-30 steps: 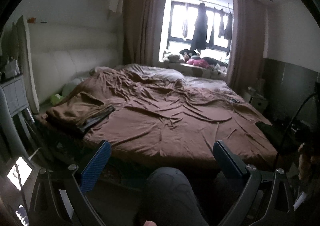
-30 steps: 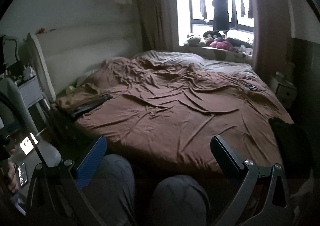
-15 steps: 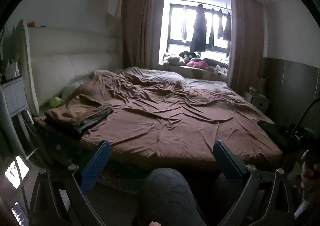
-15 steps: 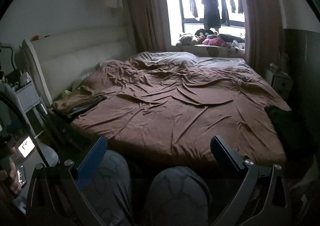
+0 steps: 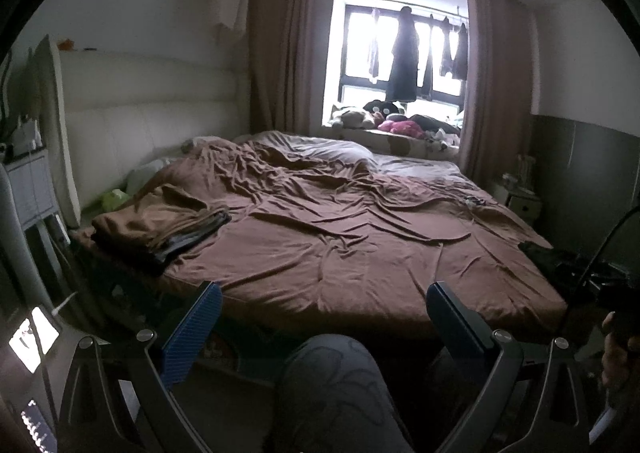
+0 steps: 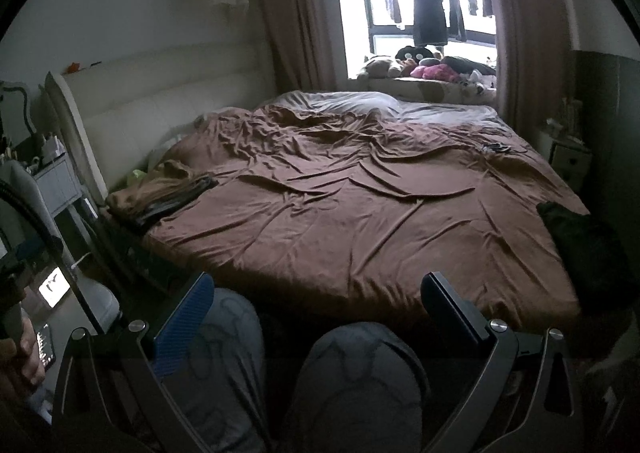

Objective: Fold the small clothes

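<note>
A wide bed (image 5: 360, 253) (image 6: 360, 221) with a rumpled brown sheet fills both views. A stack of folded clothes (image 5: 160, 225) (image 6: 168, 193), brown on top with a dark layer under it, lies at the bed's left corner near the headboard. A dark garment (image 6: 576, 237) (image 5: 560, 257) sits at the bed's right edge. My left gripper (image 5: 324, 303) is open and empty, held short of the bed above the person's knee (image 5: 336, 381). My right gripper (image 6: 316, 293) is also open and empty, above both knees (image 6: 360, 373).
A white padded headboard (image 5: 140, 121) stands at the left, with a grey side cabinet (image 5: 28, 189) beside it. Lit screens (image 5: 32, 337) (image 6: 52, 287) glow at the lower left. Clothes hang at the window (image 5: 404, 57). A small nightstand (image 6: 568, 161) stands at the right.
Both views have tilted and shifted slightly, so the bed sits a little lower and farther off. Both grippers remain open and empty.
</note>
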Demonstrator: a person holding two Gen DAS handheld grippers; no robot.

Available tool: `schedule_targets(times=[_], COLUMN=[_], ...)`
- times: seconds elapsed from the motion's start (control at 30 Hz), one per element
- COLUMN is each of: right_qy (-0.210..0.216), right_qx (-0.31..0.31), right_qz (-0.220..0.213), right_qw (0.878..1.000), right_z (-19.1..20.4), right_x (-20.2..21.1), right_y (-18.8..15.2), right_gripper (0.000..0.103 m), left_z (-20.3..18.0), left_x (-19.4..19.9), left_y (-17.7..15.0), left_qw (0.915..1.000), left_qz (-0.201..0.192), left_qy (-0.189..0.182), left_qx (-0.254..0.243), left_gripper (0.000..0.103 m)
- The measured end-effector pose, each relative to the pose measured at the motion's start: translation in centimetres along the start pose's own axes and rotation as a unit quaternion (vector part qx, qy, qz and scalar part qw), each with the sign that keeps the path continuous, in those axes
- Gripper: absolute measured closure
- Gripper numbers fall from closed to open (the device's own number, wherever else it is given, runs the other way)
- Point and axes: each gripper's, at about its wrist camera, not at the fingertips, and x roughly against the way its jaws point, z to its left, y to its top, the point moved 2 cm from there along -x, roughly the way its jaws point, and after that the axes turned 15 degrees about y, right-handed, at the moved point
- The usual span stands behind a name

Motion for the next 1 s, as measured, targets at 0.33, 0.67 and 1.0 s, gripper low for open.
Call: schedule_targets(times=[0.33,0.67,1.0], right_qy=[0.001,0.002,0.002], right_qx=[0.002,0.003,0.003], right_qz=[0.002,0.004,0.001], right_qw=[1.000,1.000,1.000], right_z=[-0.02,0.18,0.01], right_x=[0.09,0.03,0.22], right_y=[0.14,0.14,0.05], right_gripper=[0.000,0.000,0.000], left_z=[-0.29,-0.28,-0.52], left_x=[0.21,0.21,0.48], left_y=[-0.16,-0.14,-0.27], left_qw=[1.0000,1.0000,1.0000], left_qz=[-0.002,-0.002,-0.004], left_qy=[0.002,0.002,0.001], left_qx=[0.001,0.002,0.001], left_gripper=[0.000,0.000,0.000])
